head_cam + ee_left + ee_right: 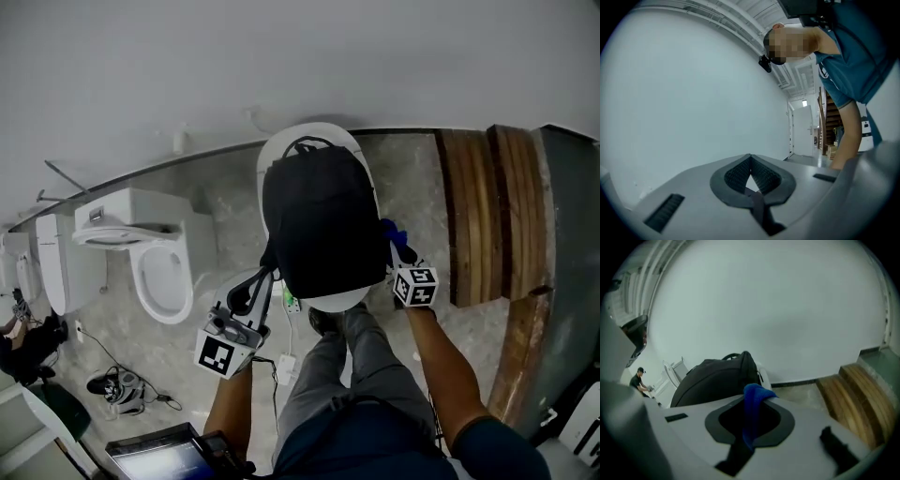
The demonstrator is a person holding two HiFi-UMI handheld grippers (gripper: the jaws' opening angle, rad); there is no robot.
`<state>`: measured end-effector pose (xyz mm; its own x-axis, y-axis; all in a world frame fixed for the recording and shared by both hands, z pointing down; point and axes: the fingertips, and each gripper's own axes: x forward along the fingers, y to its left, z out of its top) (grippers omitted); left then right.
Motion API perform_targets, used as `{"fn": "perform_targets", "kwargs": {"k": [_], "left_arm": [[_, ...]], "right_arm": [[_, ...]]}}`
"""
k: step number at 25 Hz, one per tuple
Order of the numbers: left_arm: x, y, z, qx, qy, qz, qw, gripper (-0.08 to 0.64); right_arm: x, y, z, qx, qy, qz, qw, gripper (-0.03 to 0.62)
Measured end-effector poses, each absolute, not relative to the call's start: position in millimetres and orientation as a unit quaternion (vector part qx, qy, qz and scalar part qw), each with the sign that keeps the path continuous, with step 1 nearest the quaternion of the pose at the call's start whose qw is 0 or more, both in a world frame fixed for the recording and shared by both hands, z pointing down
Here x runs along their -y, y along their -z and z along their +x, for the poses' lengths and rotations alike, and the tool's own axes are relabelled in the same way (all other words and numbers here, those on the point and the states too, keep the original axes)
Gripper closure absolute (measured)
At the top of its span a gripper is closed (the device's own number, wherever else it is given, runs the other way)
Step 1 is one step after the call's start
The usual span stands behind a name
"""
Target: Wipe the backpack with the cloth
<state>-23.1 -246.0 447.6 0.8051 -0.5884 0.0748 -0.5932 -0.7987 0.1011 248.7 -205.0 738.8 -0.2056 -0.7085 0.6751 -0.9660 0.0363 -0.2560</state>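
A black backpack [319, 225] lies on a white round stand [328, 302] against the wall; it also shows in the right gripper view [715, 378]. My right gripper [398, 246] sits at the backpack's right edge, shut on a blue cloth [390, 231]. That cloth [752, 404] hangs over the closed jaws of the right gripper [749, 392]. My left gripper [258, 281] is at the backpack's lower left corner. In its own view the left gripper [750, 159] points up at the bare wall, jaws together with nothing between them.
A white toilet [164, 272] stands to the left. Wooden steps [492, 216] rise on the right. Cables and gear [122, 384] lie on the floor at lower left, near a laptop [155, 455]. My legs stand just before the stand.
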Motion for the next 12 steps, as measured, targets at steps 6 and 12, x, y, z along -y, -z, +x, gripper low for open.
{"fn": "perform_targets", "kwargs": {"k": [6,12], "left_arm": [[270.4,-473.9,-35.9,0.329,-0.029,0.941,0.08,0.557],[284.4,-488.4,-43.4,0.344,-0.027,0.934,0.092,0.557]], "right_arm": [[231.8,-784.3,235.7,0.683,-0.467,0.559,0.064,0.565],[309.9,-760.1,239.4,0.7,-0.485,0.524,-0.033,0.565]]}}
